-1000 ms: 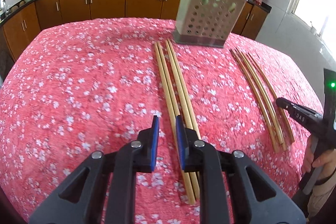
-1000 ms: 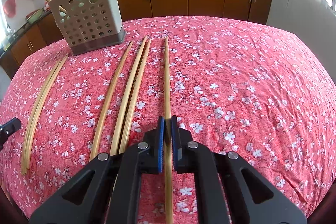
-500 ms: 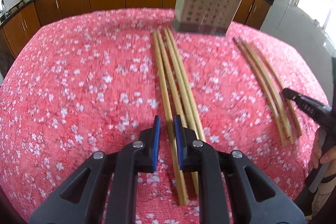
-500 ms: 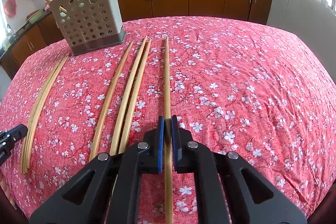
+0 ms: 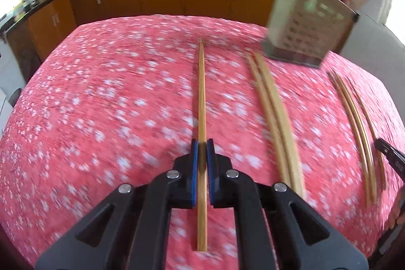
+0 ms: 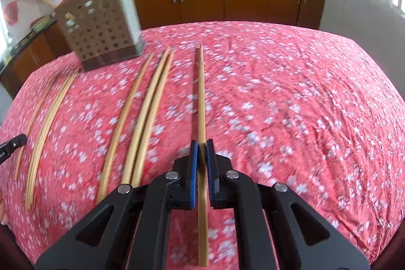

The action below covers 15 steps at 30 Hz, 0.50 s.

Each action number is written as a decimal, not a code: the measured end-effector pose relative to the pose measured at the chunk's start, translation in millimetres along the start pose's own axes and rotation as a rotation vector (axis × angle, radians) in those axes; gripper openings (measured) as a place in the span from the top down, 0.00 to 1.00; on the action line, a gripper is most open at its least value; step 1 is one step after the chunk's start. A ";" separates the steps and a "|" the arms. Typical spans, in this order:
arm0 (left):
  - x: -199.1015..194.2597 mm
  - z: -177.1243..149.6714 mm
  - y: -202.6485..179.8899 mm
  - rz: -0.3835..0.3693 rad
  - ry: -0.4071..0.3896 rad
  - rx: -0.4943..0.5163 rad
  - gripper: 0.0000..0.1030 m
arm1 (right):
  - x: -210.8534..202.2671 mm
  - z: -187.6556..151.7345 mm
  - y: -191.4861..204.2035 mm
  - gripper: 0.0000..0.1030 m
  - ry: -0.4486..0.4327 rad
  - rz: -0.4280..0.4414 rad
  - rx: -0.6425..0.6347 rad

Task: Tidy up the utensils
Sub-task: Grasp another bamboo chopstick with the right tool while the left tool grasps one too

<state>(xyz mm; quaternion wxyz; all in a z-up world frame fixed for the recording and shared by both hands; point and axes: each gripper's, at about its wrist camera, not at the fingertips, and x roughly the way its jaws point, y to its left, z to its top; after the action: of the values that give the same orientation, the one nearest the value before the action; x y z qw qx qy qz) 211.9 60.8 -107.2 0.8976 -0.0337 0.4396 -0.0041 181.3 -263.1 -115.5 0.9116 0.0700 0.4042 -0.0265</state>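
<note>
A long pale bamboo chopstick (image 5: 201, 103) is pinched near its rear end by the left gripper (image 5: 202, 146), another (image 6: 201, 103) likewise by the right gripper (image 6: 201, 146); such off-centre pinches could let tips droop and miss the perforated grey utensil holder (image 6: 101, 24).

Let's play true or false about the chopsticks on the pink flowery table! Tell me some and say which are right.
1. The left gripper is shut on a chopstick. True.
2. The right gripper holds nothing. False: it is shut on a chopstick too.
3. The holder with round holes lies tipped over. False: it stands upright.
4. More chopsticks lie loose on the tablecloth. True.
</note>
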 end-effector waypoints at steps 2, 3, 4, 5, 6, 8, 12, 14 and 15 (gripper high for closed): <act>2.4 4.4 8.2 -0.006 -0.009 -0.017 0.91 | 3.2 5.2 -6.4 0.93 -0.003 -0.006 0.026; 3.3 5.5 11.7 -0.012 -0.017 -0.023 0.91 | 4.5 7.0 -8.8 0.93 -0.003 -0.005 0.033; 3.6 5.3 12.4 -0.017 -0.023 -0.024 0.91 | 5.6 8.3 -10.3 0.92 -0.003 -0.006 0.038; 3.2 4.7 12.2 -0.019 -0.026 -0.023 0.91 | 6.3 8.9 -11.2 0.92 -0.003 -0.005 0.040; 3.0 5.0 13.2 -0.024 -0.027 -0.026 0.91 | 6.5 9.2 -11.2 0.92 -0.003 -0.005 0.039; 3.1 5.4 14.4 -0.029 -0.022 -0.035 0.91 | 7.4 10.6 -12.6 0.92 -0.002 -0.005 0.039; 1.3 5.3 17.5 -0.048 -0.023 -0.052 0.91 | 7.9 11.5 -13.2 0.92 -0.003 -0.002 0.041; -2.5 3.7 20.5 -0.051 -0.024 -0.055 0.91 | 8.2 10.5 -12.9 0.92 -0.003 -0.001 0.042; -3.4 3.5 21.4 -0.052 -0.024 -0.056 0.91 | 8.2 10.3 -13.0 0.92 -0.003 -0.001 0.042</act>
<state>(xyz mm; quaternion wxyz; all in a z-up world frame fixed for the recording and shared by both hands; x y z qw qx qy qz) 212.1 82.5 -103.8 0.9011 -0.0702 0.4277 -0.0147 192.9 -277.4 -116.1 0.9106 0.0888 0.4021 -0.0357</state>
